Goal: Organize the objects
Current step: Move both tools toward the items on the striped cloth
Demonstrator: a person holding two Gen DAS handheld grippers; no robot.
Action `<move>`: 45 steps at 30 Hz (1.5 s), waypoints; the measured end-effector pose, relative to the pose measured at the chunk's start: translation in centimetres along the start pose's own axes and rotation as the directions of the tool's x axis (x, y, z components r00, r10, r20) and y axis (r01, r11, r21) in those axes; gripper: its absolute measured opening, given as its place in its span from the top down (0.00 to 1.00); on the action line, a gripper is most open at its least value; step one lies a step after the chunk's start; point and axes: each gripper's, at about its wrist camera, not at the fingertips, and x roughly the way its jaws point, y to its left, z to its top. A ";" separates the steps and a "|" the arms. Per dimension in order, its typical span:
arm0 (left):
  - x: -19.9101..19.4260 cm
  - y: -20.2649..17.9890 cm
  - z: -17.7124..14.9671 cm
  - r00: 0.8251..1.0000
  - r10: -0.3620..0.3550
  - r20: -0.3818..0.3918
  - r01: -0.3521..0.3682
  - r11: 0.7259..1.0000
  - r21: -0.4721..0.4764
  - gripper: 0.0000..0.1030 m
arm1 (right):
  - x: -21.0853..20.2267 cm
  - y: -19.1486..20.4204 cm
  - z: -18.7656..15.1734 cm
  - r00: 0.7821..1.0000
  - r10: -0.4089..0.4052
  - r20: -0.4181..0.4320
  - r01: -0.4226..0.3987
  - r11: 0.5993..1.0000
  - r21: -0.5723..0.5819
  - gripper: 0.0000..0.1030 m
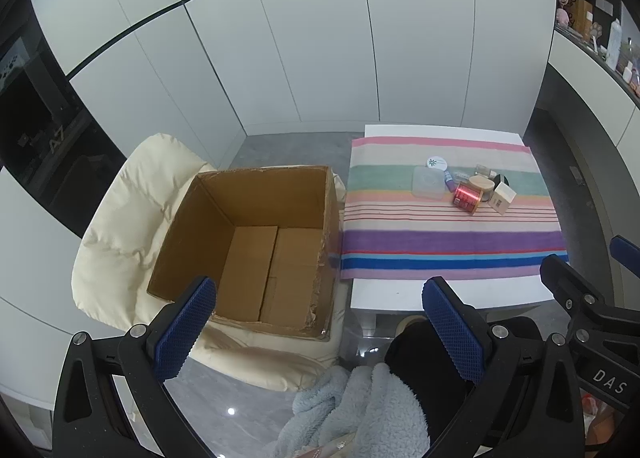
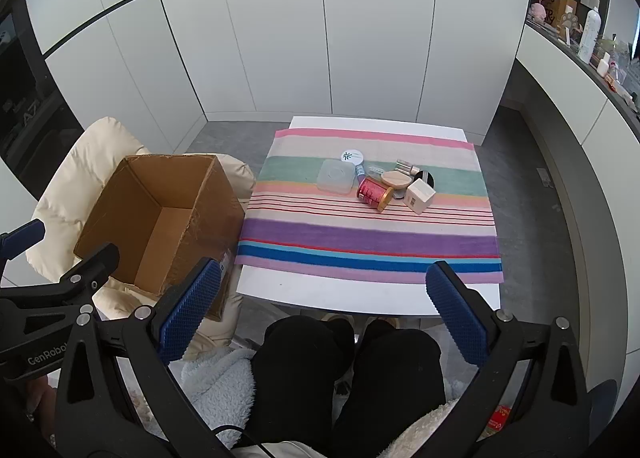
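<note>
An open, empty cardboard box point(image 1: 256, 242) sits on a cream cushioned chair point(image 1: 116, 234), left of a white table with a striped cloth point(image 1: 440, 242). On the cloth lies a cluster of small items: a red can point(image 2: 374, 193) on its side, a clear square container point(image 2: 337, 176), a round white tin point(image 2: 352, 156), a beige cube box point(image 2: 419, 195), a tan sponge point(image 2: 396, 179). The box also shows in the right wrist view point(image 2: 160, 217). My left gripper point(image 1: 320, 330) is open and empty, near the box's front edge. My right gripper point(image 2: 324, 310) is open and empty, before the table's front edge.
The person's black-trousered knees point(image 2: 344, 370) and a fleecy grey garment point(image 1: 360, 410) are below the grippers. White cabinet panels stand behind. A cluttered shelf point(image 2: 580, 33) runs along the right wall. Grey floor point(image 1: 288, 149) lies between chair, table and wall.
</note>
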 end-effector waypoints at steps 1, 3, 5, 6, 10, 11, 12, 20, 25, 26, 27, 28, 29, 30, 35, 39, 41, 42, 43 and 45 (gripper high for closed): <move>-0.1 0.0 0.0 1.000 0.000 0.001 0.000 1.000 0.001 0.00 | -0.1 0.0 0.0 1.000 -0.001 0.001 0.001 1.000 0.001 0.00; -0.1 -0.1 0.0 1.000 -0.001 0.003 0.001 1.000 0.002 0.00 | -0.1 0.0 0.0 1.000 -0.001 0.003 0.001 1.000 -0.001 0.00; -0.1 -0.2 0.0 1.000 -0.003 0.001 0.003 1.000 0.003 0.00 | -0.1 -0.1 0.0 1.000 -0.001 0.004 0.001 1.000 0.002 0.00; -0.1 -0.2 0.0 1.000 -0.004 0.000 0.004 1.000 0.003 0.00 | -0.1 0.0 0.1 1.000 -0.002 0.005 0.002 1.000 0.003 0.00; -0.1 -0.3 0.1 1.000 -0.003 -0.001 0.003 1.000 0.004 0.00 | 0.0 -0.1 0.0 1.000 -0.003 0.004 0.003 1.000 0.003 0.00; -0.1 -0.2 0.1 1.000 -0.004 -0.001 0.004 1.000 0.004 0.00 | 0.0 -0.1 0.0 1.000 -0.003 0.006 0.003 1.000 0.003 0.00; 0.0 -0.2 0.1 1.000 -0.003 0.000 0.003 1.000 0.003 0.00 | 0.0 -0.1 0.0 1.000 -0.003 0.005 0.003 1.000 0.002 0.00; -0.1 -0.4 0.0 1.000 -0.003 0.002 0.003 1.000 0.003 0.00 | 0.1 -0.2 -0.1 1.000 -0.007 0.006 0.007 1.000 0.004 0.00; -0.1 -0.5 0.0 1.000 -0.003 -0.001 0.003 1.000 0.002 0.00 | 0.3 -0.2 -0.3 1.000 -0.009 0.010 0.009 1.000 0.000 0.00; -0.1 -0.5 0.0 1.000 -0.006 -0.002 0.006 1.000 0.002 0.00 | 0.3 -0.2 -0.3 1.000 -0.008 0.009 0.008 1.000 0.001 0.00; 0.0 -0.5 0.0 1.000 -0.008 -0.003 0.008 1.000 0.002 0.00 | 0.4 -0.2 -0.3 1.000 -0.007 0.005 0.007 1.000 0.002 0.00; 0.0 -0.5 0.0 1.000 -0.009 -0.004 0.009 1.000 0.002 0.00 | 0.5 -0.3 -0.4 1.000 -0.007 0.003 0.007 1.000 0.003 0.00; 0.0 -0.5 0.0 1.000 -0.009 -0.004 0.009 1.000 0.003 0.00 | 0.6 -0.3 -0.4 1.000 -0.007 0.002 0.007 1.000 0.004 0.00; 0.0 -0.5 0.1 1.000 -0.009 -0.004 0.009 1.000 0.003 0.00 | 0.6 -0.4 -0.4 1.000 -0.009 0.001 0.009 1.000 0.004 0.00; 0.3 -0.7 0.1 1.000 -0.014 -0.010 0.014 1.000 0.003 0.00 | 0.8 -0.8 -0.4 1.000 -0.013 0.000 0.013 1.000 0.007 0.00; 0.4 -1.0 0.3 0.999 -0.036 -0.010 0.036 0.999 -0.006 0.00 | 1.0 -1.2 -0.3 1.000 -0.027 0.002 0.027 1.000 0.010 0.00; 0.7 -1.3 0.4 0.999 -0.049 -0.014 0.049 0.999 -0.006 0.00 | 1.2 -1.6 -0.3 0.999 -0.038 0.002 0.038 0.999 0.013 0.00; 0.8 -1.5 0.5 0.999 -0.052 -0.015 0.052 0.999 -0.003 0.00 | 1.2 -1.8 -0.3 0.999 -0.040 0.002 0.040 0.999 0.015 0.00; 0.9 -1.7 0.5 0.998 -0.053 -0.016 0.053 0.999 0.002 0.00 | 1.3 -2.1 -0.3 0.999 -0.042 0.000 0.042 0.999 0.018 0.00; 1.2 -2.3 0.6 0.998 -0.060 -0.020 0.060 0.998 0.011 0.00 | 1.6 -2.6 -0.3 0.999 -0.046 -0.003 0.046 0.999 0.024 0.00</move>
